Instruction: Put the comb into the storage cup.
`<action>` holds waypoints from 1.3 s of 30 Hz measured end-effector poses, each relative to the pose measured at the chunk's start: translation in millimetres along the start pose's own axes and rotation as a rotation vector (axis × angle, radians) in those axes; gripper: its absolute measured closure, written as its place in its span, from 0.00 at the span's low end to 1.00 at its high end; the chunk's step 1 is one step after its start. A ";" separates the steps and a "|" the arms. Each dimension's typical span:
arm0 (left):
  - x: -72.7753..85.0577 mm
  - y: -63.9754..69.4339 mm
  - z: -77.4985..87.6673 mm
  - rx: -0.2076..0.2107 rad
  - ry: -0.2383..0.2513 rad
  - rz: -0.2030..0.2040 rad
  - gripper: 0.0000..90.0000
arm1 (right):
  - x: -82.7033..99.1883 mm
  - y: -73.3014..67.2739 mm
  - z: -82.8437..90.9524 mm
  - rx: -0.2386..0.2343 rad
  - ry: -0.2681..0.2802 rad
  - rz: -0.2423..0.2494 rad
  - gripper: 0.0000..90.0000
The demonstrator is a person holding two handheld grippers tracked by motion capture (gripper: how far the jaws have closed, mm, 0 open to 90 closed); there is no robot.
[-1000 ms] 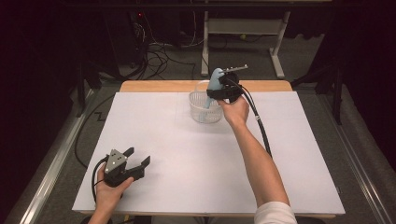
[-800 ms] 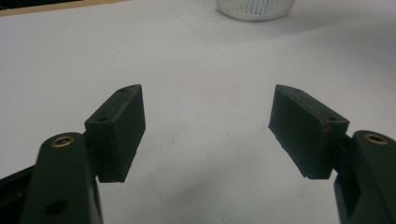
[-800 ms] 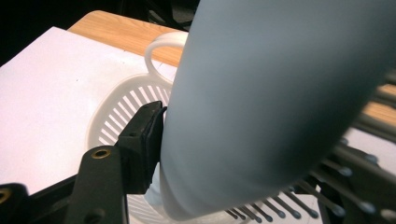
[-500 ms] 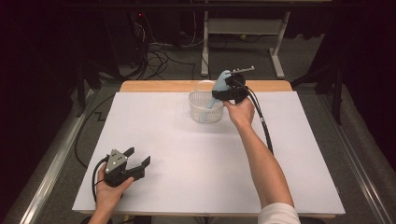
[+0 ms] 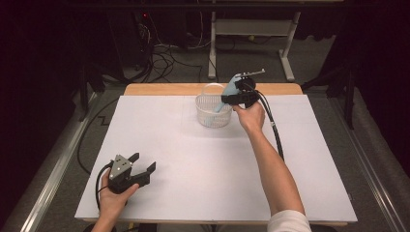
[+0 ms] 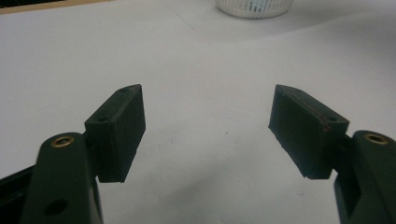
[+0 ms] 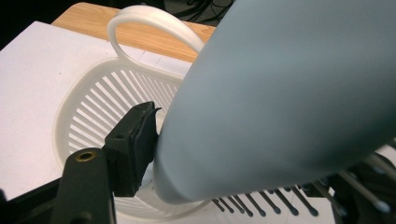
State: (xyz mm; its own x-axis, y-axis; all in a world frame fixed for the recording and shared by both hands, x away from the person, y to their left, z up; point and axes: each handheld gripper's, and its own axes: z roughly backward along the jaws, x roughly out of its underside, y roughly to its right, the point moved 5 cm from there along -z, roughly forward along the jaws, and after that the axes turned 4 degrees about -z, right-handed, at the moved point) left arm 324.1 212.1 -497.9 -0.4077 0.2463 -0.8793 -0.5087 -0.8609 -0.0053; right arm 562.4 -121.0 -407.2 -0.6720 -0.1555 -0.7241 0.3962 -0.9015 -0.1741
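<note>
A pale blue hairbrush (image 5: 231, 89) leans tilted at the right rim of a white slotted basket (image 5: 212, 116), its lower end inside. My right gripper (image 5: 228, 99) is at the brush, above the basket. In the right gripper view the brush (image 7: 280, 93) lies between the jaws of my right gripper (image 7: 252, 158), bristles toward the right jaw. These jaws have just been opening, and the left pad (image 7: 137, 140) stands right beside the brush's edge. The basket (image 7: 93, 84) lies below. My left gripper (image 5: 144, 162) rests open near the front left; its pads (image 6: 119, 130) hold nothing.
A white sheet (image 5: 193, 169) covers the table, with a wooden strip (image 5: 159, 89) at the far edge. The right gripper's cable (image 5: 275, 135) runs across the sheet beside the forearm. Beyond the table are floor cables (image 5: 164, 58) and a desk frame (image 5: 251, 29).
The right gripper and the brush have drifted a little to the right at the basket's rim. The left gripper has kept still.
</note>
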 end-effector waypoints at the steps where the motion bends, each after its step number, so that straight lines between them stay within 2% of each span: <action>1: 0.0 0.0 0.0 0.000 0.000 0.001 0.31 | 0.3 0.3 -0.1 0.000 -0.003 -0.001 0.36; 18: 0.2 0.7 -0.9 0.002 -0.004 -0.002 0.31 | 8.0 5.7 -1.7 -0.027 -0.020 -0.017 0.34; 27: 0.5 0.5 -1.7 0.001 -0.007 -0.004 0.31 | 11.3 8.7 1.3 -0.049 -0.013 -0.011 0.33; 39: 0.6 0.4 -1.7 0.003 -0.007 -0.001 0.31 | 12.4 7.6 5.7 -0.043 -0.006 0.009 0.31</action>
State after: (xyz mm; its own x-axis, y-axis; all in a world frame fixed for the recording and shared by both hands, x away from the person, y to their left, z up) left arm 324.9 211.2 -499.3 -0.4120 0.2505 -0.8761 -0.5112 -0.8595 -0.0053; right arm 553.4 -132.1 -413.7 -0.6722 -0.1661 -0.7215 0.4288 -0.8818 -0.1964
